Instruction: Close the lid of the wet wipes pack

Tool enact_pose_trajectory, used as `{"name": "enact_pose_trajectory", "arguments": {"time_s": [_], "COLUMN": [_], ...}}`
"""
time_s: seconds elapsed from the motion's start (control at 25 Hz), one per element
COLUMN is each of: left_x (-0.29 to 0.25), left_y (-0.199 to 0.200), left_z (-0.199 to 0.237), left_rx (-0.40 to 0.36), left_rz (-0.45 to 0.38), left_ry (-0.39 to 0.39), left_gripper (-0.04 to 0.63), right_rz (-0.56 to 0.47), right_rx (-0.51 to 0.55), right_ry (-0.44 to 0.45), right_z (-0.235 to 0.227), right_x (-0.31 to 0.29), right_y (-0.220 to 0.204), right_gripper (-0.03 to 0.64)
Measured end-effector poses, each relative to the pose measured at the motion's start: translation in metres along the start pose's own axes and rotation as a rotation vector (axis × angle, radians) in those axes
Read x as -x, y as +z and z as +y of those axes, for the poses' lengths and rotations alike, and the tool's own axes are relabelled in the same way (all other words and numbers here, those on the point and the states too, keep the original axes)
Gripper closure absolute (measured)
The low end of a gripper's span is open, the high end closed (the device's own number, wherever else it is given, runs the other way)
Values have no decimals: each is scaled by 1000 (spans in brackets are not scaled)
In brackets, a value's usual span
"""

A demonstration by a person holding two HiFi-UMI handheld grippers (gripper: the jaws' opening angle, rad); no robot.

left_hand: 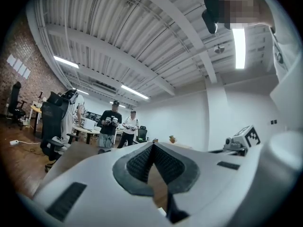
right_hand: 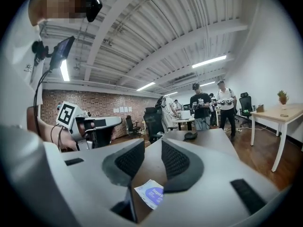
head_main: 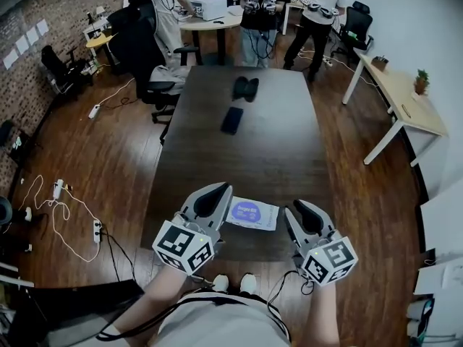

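Person is holding both tools in the air over the near edge of the dark brown rectangular bench [head_main: 275, 150], both pointing roughly level across it.

Left tool [head_main: 226, 189] [left_hand: 152, 145]: ribbed black pads are meeting at the tips, so it's closed, with nothing sitting between them.

Right tool [head_main: 295, 207] [right_hand: 152, 143]: jaws are standing apart, open, gripping nothing. Only bench surface and the pack are showing through the gap, lower down.

Flat white wet wipes pack with a round blue-purple label [head_main: 252, 213] [right_hand: 150, 193] is lying flat on the bench close to the near edge, between the two tools in the head view and touching neither. I can't tell whether its lid is down.

Farther up the bench, well apart from the pack, a flat black rectangular object [head_main: 232, 120] and a pair of black rounded objects [head_main: 246, 88] are lying.

Beyond the far end, a person in a black top [head_main: 260, 6] and a person in a white top [head_main: 318, 9] are standing. A light wooden desk [head_main: 401, 96] is sitting off to the right.
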State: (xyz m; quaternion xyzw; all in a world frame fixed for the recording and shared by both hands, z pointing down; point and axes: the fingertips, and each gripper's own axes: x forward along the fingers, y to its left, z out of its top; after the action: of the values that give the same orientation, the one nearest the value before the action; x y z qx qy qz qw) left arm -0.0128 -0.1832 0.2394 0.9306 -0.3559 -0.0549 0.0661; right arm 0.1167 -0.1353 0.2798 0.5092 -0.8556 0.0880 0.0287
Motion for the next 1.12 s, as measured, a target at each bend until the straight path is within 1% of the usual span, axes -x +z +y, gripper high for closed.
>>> {"name": "enact_pose_trajectory", "arguments": {"time_s": [0.08,0.2,0.28,0.52,0.68,0.8,0.88,1.0,1.12], "left_x": [6,16,21,40,50,56,63,74,87], "left_y": [3,10,13,5,4,7,6,19,33], "left_z": [1,0,0,-4,-7,-10,-13,-24,-44], "left_rx": [-1,4,4,-2,6,-11,-14,-17,-25], "left_rz": [-4,-7,-14,-25,-22,-1,-2,-27,-57], "left_ry": [-1,-7,-20,-57,-66,-67,-72,-57,-36], "left_gripper": [597,597,597,597,597,597,597,597,597], "right_rz": [-17,-42,-53,-64,-48,-73,-88,-103,-127], "right_rx": [-13,-10,-5,18,43,30,21,43,53], "right_ry": [-17,-44,-54,-83,-104,-119,-119,-103,-101], "right_z": [2,10,16,39,52,59,67,77,78], "right_x": [6,15,17,29,40,48,55,71,99], "right_y": [2,6,8,2,-1,5,8,15,22], "right_gripper": [508,579,609,609,609,609,609,609,609]}}
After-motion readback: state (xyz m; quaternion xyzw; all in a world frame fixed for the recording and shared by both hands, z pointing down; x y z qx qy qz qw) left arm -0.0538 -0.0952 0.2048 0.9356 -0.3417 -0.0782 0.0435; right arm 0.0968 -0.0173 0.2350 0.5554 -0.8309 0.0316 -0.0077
